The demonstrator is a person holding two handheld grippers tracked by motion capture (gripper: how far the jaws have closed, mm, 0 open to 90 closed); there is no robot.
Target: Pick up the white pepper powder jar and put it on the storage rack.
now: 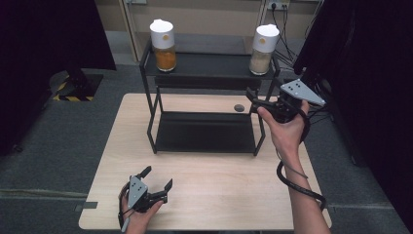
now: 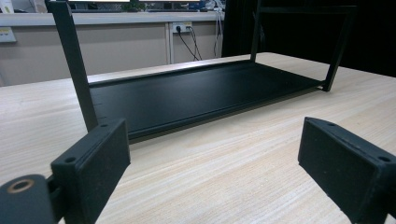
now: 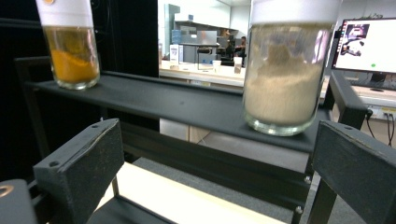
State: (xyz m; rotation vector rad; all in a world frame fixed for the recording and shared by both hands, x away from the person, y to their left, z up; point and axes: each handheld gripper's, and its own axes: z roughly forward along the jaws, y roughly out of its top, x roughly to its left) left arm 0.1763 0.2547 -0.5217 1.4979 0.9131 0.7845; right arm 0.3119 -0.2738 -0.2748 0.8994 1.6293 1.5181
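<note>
A black two-shelf rack [image 1: 209, 66] stands at the back of the wooden table [image 1: 219, 185]. Its top shelf [image 3: 177, 105] carries two white-lidded glass jars: one of orange powder [image 1: 164, 46] [image 3: 72, 51] at the left end and one of beige powder [image 1: 263, 48] [image 3: 285, 79] at the right end. The lower shelf [image 2: 196, 93] is bare. My right gripper [image 1: 252, 101] [image 3: 215, 158] is open and hangs by the rack's right end, just below and in front of the beige jar, holding nothing. My left gripper [image 1: 157, 178] [image 2: 215, 154] rests low near the table's front left, open and empty, facing the rack.
A small dark round spot [image 1: 239, 107] marks the table behind the rack's right side. Black curtains hang at both sides, with cables and wall sockets [image 1: 278, 6] at the back right. Beyond the rack a lit monitor [image 3: 369, 44] stands on a desk.
</note>
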